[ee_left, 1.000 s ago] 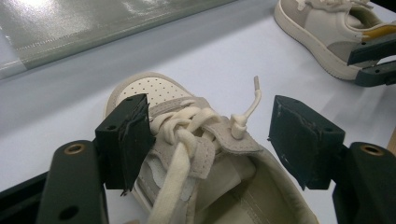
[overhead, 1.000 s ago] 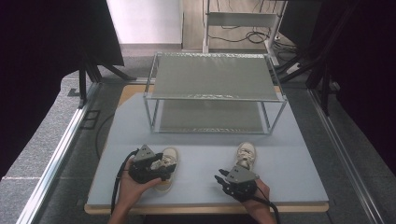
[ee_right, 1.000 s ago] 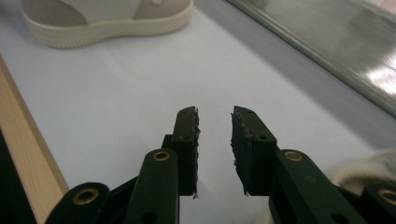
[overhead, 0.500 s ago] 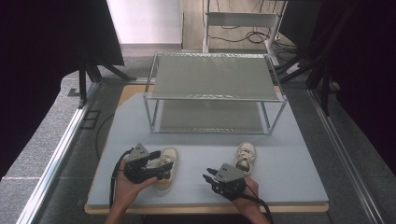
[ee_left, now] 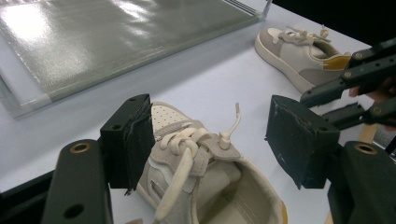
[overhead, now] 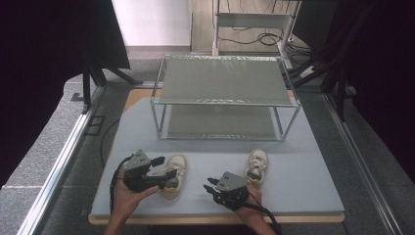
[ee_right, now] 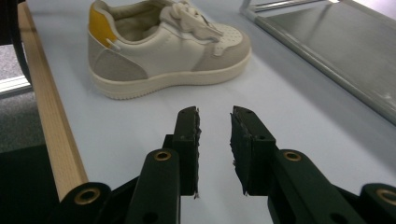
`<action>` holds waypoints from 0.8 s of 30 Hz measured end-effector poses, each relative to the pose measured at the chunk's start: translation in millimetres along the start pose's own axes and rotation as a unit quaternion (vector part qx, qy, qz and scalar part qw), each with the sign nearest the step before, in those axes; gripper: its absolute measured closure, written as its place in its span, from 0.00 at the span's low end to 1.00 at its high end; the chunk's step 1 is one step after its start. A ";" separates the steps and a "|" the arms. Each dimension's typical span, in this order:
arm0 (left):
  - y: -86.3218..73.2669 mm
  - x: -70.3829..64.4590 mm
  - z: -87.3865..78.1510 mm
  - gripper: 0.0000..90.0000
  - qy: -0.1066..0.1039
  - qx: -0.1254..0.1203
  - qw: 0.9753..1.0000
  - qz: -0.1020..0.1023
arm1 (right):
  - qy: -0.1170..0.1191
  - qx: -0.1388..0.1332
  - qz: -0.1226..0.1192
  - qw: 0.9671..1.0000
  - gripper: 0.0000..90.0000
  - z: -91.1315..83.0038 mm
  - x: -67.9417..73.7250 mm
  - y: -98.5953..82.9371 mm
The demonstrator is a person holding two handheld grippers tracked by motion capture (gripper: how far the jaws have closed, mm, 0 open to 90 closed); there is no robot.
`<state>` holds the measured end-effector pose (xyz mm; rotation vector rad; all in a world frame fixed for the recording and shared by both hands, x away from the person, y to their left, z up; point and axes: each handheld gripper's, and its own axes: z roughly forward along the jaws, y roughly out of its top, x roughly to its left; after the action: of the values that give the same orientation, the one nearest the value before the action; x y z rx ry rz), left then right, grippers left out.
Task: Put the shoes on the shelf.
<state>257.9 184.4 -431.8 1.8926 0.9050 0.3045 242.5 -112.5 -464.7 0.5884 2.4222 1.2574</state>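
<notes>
Left claw [ee_left: 210, 140] gapes wide astride the near sneaker [ee_left: 205, 186] at the bench [overhead: 303, 181] front, right claw [ee_right: 214, 140] nearly together, empty, short of the other sneaker [ee_right: 168, 46], and a squeeze on loose laces could let it slip.

open bench at the front, a two-tier rack closing off the back

a wide strip of bare bench [overhead: 215, 152] is left between the rack [overhead: 225, 100] and the two shoes, and a bare gap is left between the left shoe [overhead: 174, 169] and the right shoe [overhead: 256, 165]. the left shoe is straddled by the wide-spread jaws of the left hand-held gripper [ee_left: 210, 140], with room at each side. the gap is partly taken by the right hand-held gripper [overhead: 226, 188], its jaws nearly closed over bare bench. the far half is blocked by the rack's posts and shelves.
</notes>
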 end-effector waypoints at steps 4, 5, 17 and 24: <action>0.7 0.3 -2.5 0.35 0.001 -0.003 1.000 -0.001 | 0.008 -0.001 -0.004 1.000 0.80 5.6 5.9 3.0; 0.7 0.3 -2.8 0.35 0.001 -0.003 1.000 -0.001 | 0.009 -0.001 -0.006 1.000 0.80 6.8 7.0 3.1; 1.3 0.7 -4.7 0.35 0.000 -0.006 1.000 -0.003 | 0.008 -0.002 0.012 1.000 0.86 11.5 3.4 0.4; 2.6 0.4 -9.5 0.35 0.001 -0.012 1.000 -0.002 | 0.046 -0.002 -0.002 0.999 0.90 25.5 19.5 8.7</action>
<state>254.0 190.3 -425.0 1.8683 0.9034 0.3139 239.8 -80.6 -473.7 0.5341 2.4931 1.3157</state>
